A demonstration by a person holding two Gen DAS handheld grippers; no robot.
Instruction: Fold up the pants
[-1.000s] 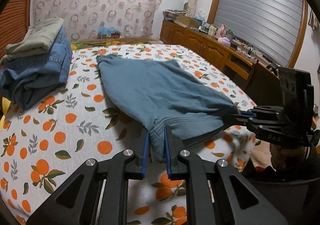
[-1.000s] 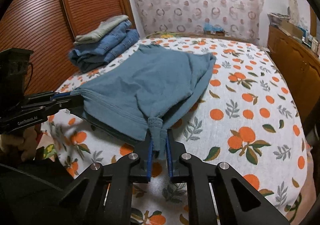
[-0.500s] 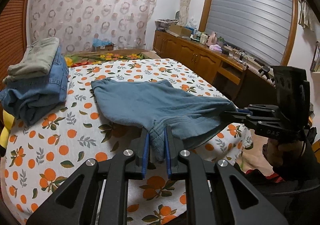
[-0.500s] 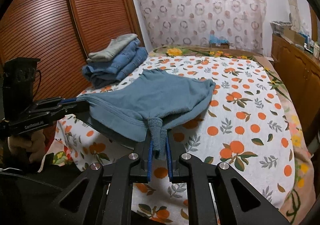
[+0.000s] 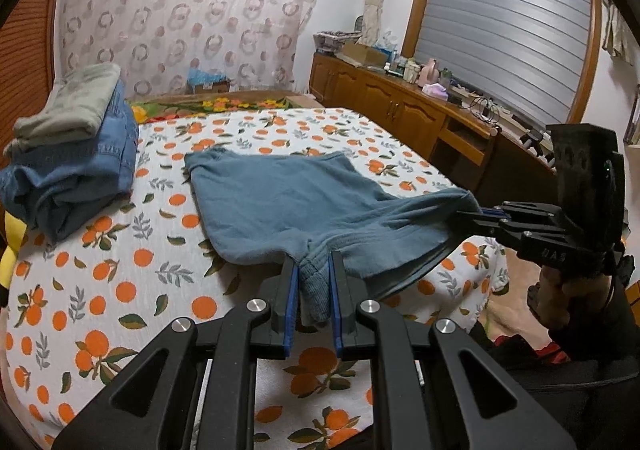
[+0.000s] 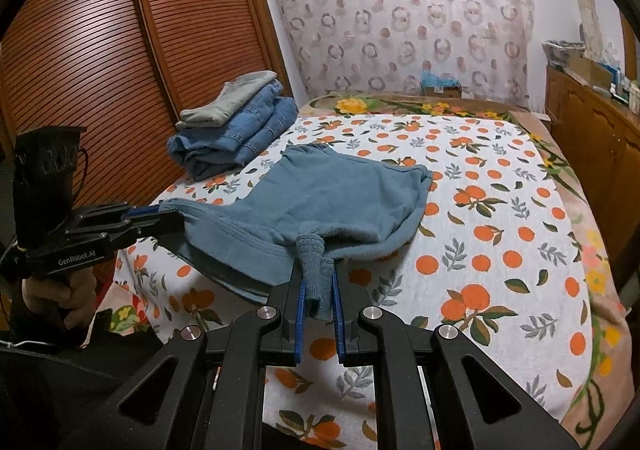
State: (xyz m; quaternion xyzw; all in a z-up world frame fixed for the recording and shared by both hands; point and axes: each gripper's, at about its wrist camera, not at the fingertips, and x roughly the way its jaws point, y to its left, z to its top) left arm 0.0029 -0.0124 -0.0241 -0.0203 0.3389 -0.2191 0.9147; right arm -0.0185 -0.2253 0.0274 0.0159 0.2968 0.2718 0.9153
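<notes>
1. While the pants (image 5: pixel 288 206) lie mid-frame on the bed (image 5: pixel 120 278) in both views, their near edge is lifted off the sheet, strung between the two grippers.
2. Left wrist view, going left to right: upper left has a stack (image 5: pixel 72 154) of folded clothes, jeans underneath and something grey-green on top, well apart from the pants.
3. Bottom centre is the left gripper (image 5: pixel 313 290), fingers clamped on a ribbed cuff bit of the pants.
4. Far right is the right gripper (image 5: pixel 476 215), pinched on the other corner, with a hand (image 5: pixel 560 298) under it.
5. Cabinets (image 5: pixel 384 106) run along the upper right, cluttered on top.
6. Right wrist view: left gripper (image 6: pixel 160 215) sits at the left edge, closed on the fabric corner.
7. Stack's (image 6: pixel 236 126) upper left of the pants (image 6: pixel 332 194), beside brown slatted doors (image 6: pixel 120 50).
8. Right gripper (image 6: pixel 320 286) at bottom centre, squeezing a ribbed cuff too.
</notes>
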